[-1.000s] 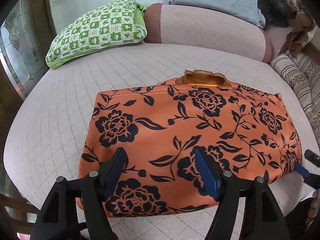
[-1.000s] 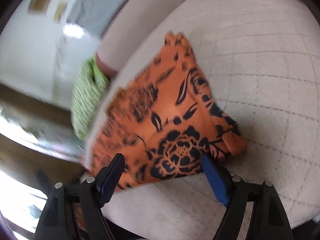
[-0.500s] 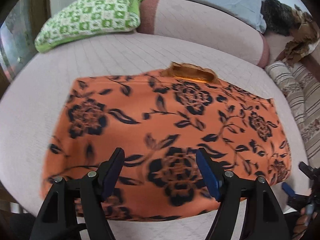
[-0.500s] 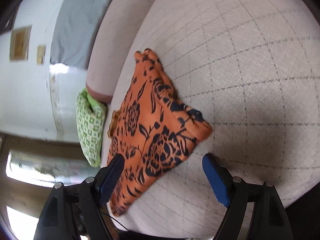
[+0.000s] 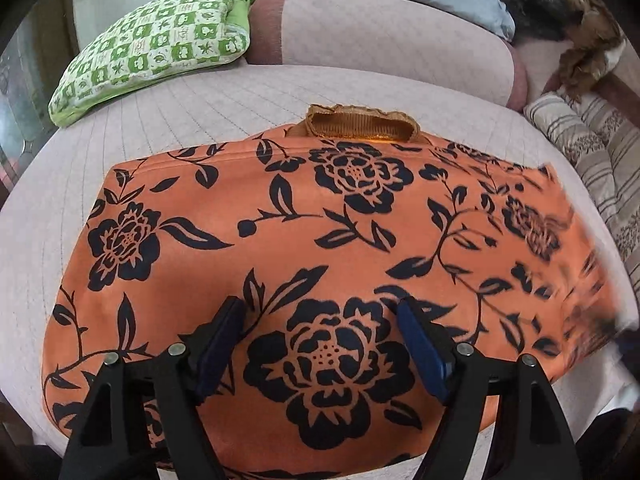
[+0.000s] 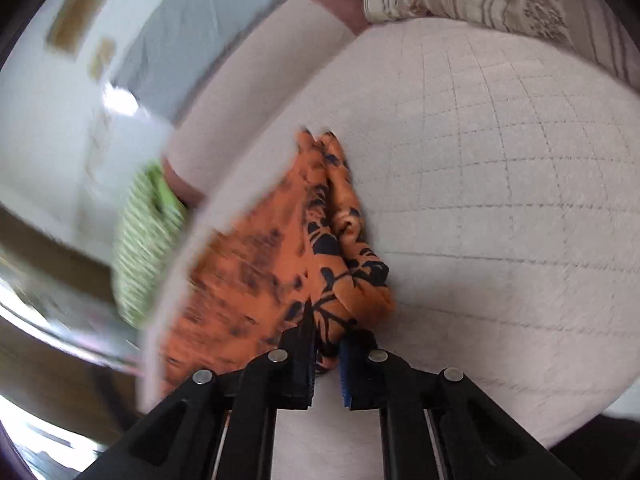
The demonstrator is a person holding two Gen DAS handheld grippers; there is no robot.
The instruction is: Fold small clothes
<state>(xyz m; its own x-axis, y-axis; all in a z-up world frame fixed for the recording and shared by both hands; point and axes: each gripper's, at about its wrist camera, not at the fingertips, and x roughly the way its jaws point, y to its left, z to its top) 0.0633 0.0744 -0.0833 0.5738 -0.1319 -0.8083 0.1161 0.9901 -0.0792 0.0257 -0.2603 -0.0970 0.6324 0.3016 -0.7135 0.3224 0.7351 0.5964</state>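
Orange cloth with black flowers, a small garment (image 5: 304, 240), lies spread on the pale quilted bed (image 5: 168, 120), its long axis running side to side across the left wrist view and its ribbed collar (image 5: 362, 124) at the far edge. The left gripper (image 5: 320, 344) hangs over the near middle of the cloth with its fingers spread wide, holding nothing. The right gripper (image 6: 326, 354) is at the garment's right end, fingers pressed nearly together and pinching the near corner of the cloth (image 6: 332, 276), which bunches up just ahead of them. So the right hand has the end, and the rest of the garment stretches away to its left. Folding likely means carrying that pinched end leftward along the long axis, over the middle. A green checked pillow (image 5: 156, 56) sits well beyond.
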